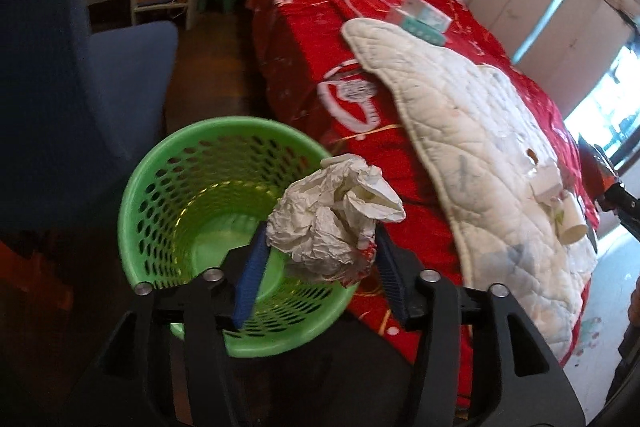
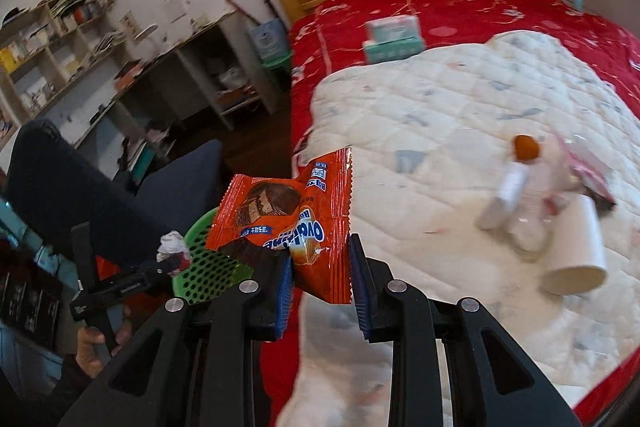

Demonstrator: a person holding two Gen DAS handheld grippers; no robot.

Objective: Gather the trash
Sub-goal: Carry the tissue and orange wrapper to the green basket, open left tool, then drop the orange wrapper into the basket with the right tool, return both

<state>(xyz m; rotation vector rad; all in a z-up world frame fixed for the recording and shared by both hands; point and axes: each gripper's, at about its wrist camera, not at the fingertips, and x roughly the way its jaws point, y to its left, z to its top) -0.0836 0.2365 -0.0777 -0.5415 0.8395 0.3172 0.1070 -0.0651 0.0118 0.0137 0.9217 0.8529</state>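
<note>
Edges and free room: the red bed (image 1: 320,39) is taking up the right of the left wrist view, its near-left edge dropping to a dark floor. A quilted white pad (image 1: 472,131) is lying over the bed and hanging past that edge. A blue chair (image 1: 100,75) is standing on the left; between chair and bed a strip of bare floor is running to the far shelves.

Containers: a green perforated basket (image 1: 168,195) is sitting on the floor just beside the bed edge, near the chair. Its visible inside is showing only green wall and floor. A paper cup (image 2: 580,247) is lying on its side on the pad, mouth toward the camera, next to a small heap of blurred litter. A teal box (image 2: 394,39) is resting far up the bed.

Task items: the left gripper (image 1: 320,239) is reaching over the basket's right rim with a crumpled white paper ball (image 1: 336,215), stained red at its lower edge, between the blue pads; whether both pads are pressing on it cannot be told. The right gripper (image 2: 320,259) is clamping an orange snack wrapper (image 2: 292,211), creased and upright, over the bed's near-left edge.
</note>
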